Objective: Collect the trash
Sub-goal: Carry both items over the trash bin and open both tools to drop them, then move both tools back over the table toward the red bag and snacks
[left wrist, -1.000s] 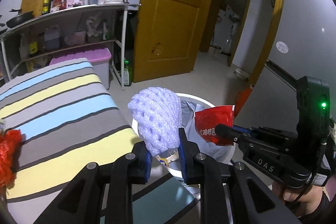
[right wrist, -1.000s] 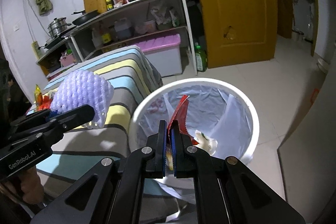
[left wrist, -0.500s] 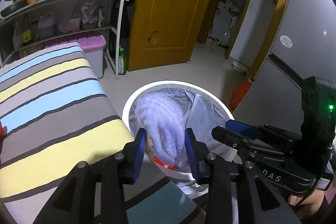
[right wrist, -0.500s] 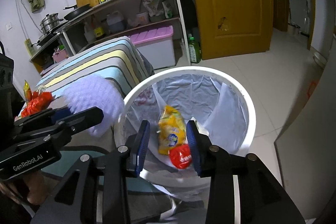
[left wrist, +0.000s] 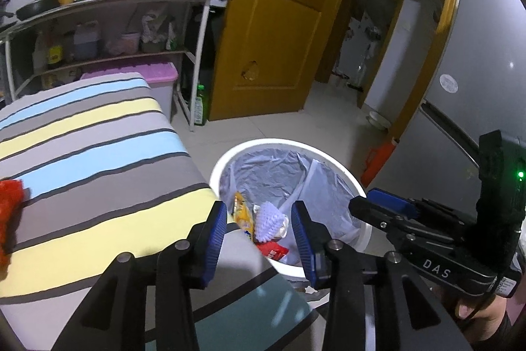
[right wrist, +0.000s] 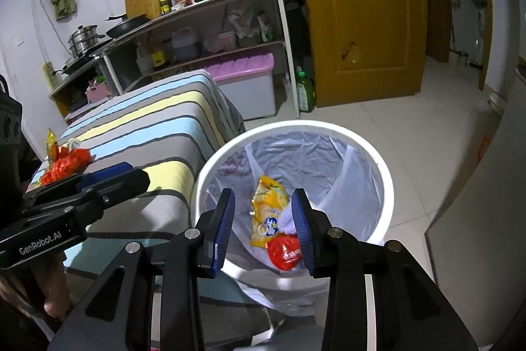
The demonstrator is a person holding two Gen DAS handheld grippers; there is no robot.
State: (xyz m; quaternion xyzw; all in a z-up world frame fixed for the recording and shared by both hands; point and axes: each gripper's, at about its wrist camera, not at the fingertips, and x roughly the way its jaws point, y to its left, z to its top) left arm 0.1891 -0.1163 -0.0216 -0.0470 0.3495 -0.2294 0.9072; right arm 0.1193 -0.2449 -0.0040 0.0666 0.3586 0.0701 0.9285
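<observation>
A white trash bin (left wrist: 279, 145) (right wrist: 384, 173) with a pale liner stands on the floor beside the striped table. Inside lie a purple foam net (left wrist: 268, 221), a yellow wrapper (right wrist: 268, 213) (left wrist: 243, 214) and a red wrapper (right wrist: 286, 254) (left wrist: 273, 250). My left gripper (left wrist: 259, 229) is open and empty above the bin's near rim. My right gripper (right wrist: 263, 219) is open and empty over the bin; it also shows at the right of the left wrist view (left wrist: 384, 208). Red and orange trash (right wrist: 65, 165) (left wrist: 10, 206) lies on the table's far left.
The striped tablecloth (left wrist: 92, 160) covers the table left of the bin. A metal shelf (right wrist: 203, 22) with a kettle, bottles and pans stands behind, with a pink-lidded box (right wrist: 243, 78) under it. A yellow door (left wrist: 279, 32) is open; tiled floor lies around the bin.
Both grippers opened. The purple foam net dropped from my left gripper and the red wrapper from my right gripper; both now lie in the bin.
</observation>
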